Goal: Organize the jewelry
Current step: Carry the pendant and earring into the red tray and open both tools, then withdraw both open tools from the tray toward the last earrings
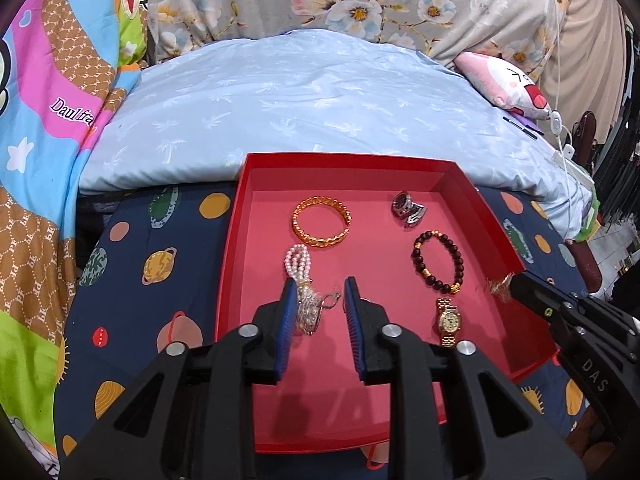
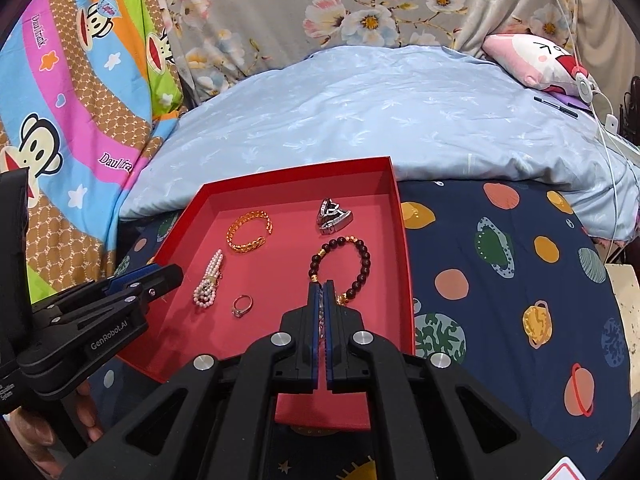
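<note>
A red tray [image 1: 460, 184] [image 2: 404, 248] lies on the bed. In it are a gold bangle [image 1: 321, 221] [image 2: 249, 231], a silver watch [image 1: 409, 208] [image 2: 333, 216], a dark bead bracelet [image 1: 438, 261] [image 2: 344, 268], a pearl bracelet [image 1: 298, 264] [image 2: 209, 280], a ring [image 2: 242, 305] and a gold watch [image 1: 449, 320]. My left gripper [image 1: 320, 292] is open over the tray, with the ring [image 1: 326, 303] between its fingers. My right gripper [image 2: 323, 292] is shut on a small gold piece [image 1: 498, 285] over the tray's right side, above the gold watch.
The tray rests on a navy planet-print sheet [image 2: 500, 280]. A light blue quilt [image 1: 300, 112] lies behind it, with a cartoon blanket [image 1: 48, 160] at the left and a pink plush pillow [image 2: 536, 60] and white cables [image 2: 608, 120] at the far right.
</note>
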Demonstrator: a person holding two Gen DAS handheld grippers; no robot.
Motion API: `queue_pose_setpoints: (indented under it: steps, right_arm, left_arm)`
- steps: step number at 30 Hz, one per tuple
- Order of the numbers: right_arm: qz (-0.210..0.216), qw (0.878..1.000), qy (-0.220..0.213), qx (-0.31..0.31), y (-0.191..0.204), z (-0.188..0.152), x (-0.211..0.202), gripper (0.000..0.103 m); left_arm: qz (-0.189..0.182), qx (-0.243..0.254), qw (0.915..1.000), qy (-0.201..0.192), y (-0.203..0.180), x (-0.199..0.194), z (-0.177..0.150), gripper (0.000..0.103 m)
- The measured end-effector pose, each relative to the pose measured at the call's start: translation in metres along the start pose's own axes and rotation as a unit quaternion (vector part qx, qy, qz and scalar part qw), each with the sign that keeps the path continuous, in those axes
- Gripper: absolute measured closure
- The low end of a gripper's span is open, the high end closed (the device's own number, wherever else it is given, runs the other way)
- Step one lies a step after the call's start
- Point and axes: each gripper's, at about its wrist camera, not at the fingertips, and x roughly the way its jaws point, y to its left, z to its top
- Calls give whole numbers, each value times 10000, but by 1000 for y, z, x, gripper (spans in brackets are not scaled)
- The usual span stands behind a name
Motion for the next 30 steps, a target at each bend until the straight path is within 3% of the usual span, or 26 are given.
queue_pose_setpoints:
  steps: [1, 2, 6, 16, 30]
  right_arm:
    - [-32, 10000, -22, -12, 1, 0, 0, 93]
    - [-47, 10000, -47, -23, 1, 1, -1, 86]
    - [-63, 9998, -168, -40, 3, 4, -12, 81]
    - [-178, 9993, -261, -192, 16, -13, -62, 79]
    - [52, 9992, 342, -217, 49, -97, -95, 69]
  left_arm:
    - [22, -11, 10000, -2, 0, 0, 0, 64]
    - [40, -38, 10000, -26, 1, -1, 0, 60]
    - [108, -34, 9998, -170, 2, -11, 3, 42]
    - [361, -252, 9981, -428, 35, -71, -1, 40]
    - [643, -396, 9971, 43, 66, -111, -83, 40]
